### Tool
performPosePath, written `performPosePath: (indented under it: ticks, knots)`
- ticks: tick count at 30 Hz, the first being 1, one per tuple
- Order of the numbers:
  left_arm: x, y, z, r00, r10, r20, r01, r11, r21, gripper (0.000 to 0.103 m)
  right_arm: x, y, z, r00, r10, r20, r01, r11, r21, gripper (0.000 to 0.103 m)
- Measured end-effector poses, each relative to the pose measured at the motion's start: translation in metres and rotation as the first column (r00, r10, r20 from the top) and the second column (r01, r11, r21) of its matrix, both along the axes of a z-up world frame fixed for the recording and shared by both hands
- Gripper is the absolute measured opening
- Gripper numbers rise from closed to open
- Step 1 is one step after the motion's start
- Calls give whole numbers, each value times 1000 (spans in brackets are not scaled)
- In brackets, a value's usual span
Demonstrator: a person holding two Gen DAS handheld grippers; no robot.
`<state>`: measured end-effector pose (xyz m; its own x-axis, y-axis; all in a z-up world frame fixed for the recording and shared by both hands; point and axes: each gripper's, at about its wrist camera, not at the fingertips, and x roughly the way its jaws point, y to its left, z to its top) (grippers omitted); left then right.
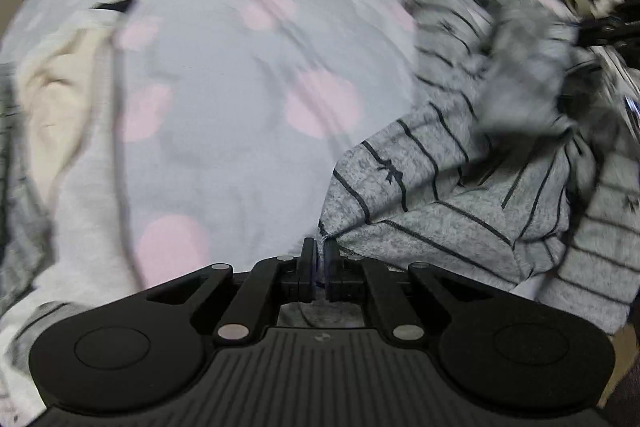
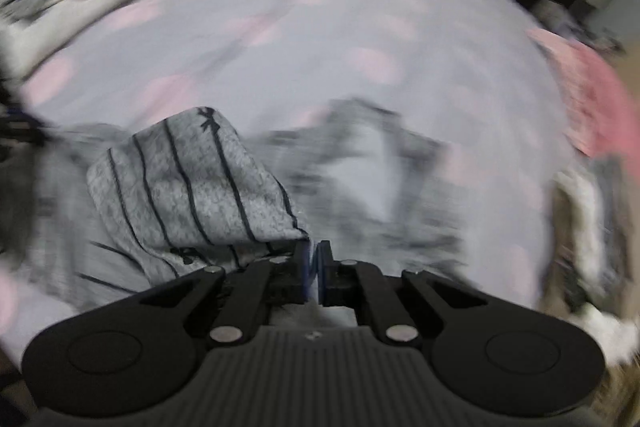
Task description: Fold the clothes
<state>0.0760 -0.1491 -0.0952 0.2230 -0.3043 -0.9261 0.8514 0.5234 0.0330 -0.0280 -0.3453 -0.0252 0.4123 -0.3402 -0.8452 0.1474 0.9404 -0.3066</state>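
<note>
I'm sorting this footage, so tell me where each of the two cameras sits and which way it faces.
Left wrist: on the left claw, facing steeply down at the bedsheet; its shut fingers pinch the striped top.
Right wrist: on the right claw, facing down at the sheet too, also shut on the top's edge.
Shared: top, sheet, a beige garment. No hand shows.

left gripper [image 1: 319, 257]: matte black, ribbed grey base, two round discs, silver pivot pins, paired black link arms, blue pads | right gripper [image 2: 313, 259]: same black build, ribbed base, silver pins, blue pad edges on black fingers
</note>
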Motion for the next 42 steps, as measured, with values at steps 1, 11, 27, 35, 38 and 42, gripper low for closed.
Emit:
performPosePath:
  ticks: [1, 11, 27, 35, 38, 42]
  knots:
    - [4, 4, 6, 1000, 27, 10, -27, 999, -18, 2, -6, -13, 5, 999, -52, 15, 53, 998, -20, 4]
    - [53, 54, 86, 958, 282, 51, -266, 940, -214, 1, -70, -117, 48, 895, -415, 164, 444, 869, -221, 3]
    - [101, 76, 85, 926, 375, 52, -359, 914, -191, 3, -94, -168, 46, 856, -497, 144, 517, 815, -261, 29]
    - [81, -10, 51, 990, 131, 51, -124, 984, -129, 19, -63, -148, 43, 918, -367, 152, 385, 915, -117, 35]
    - [80, -37, 36, 995, 95, 31, -90, 988, -128, 29, -45, -147, 32, 932, -332, 146, 337, 942, -7, 37]
    - [87, -58, 7, 996, 92, -1, -92, 989, -112, 36, -16, -149, 14, 939, -307, 157, 294, 950, 101, 42]
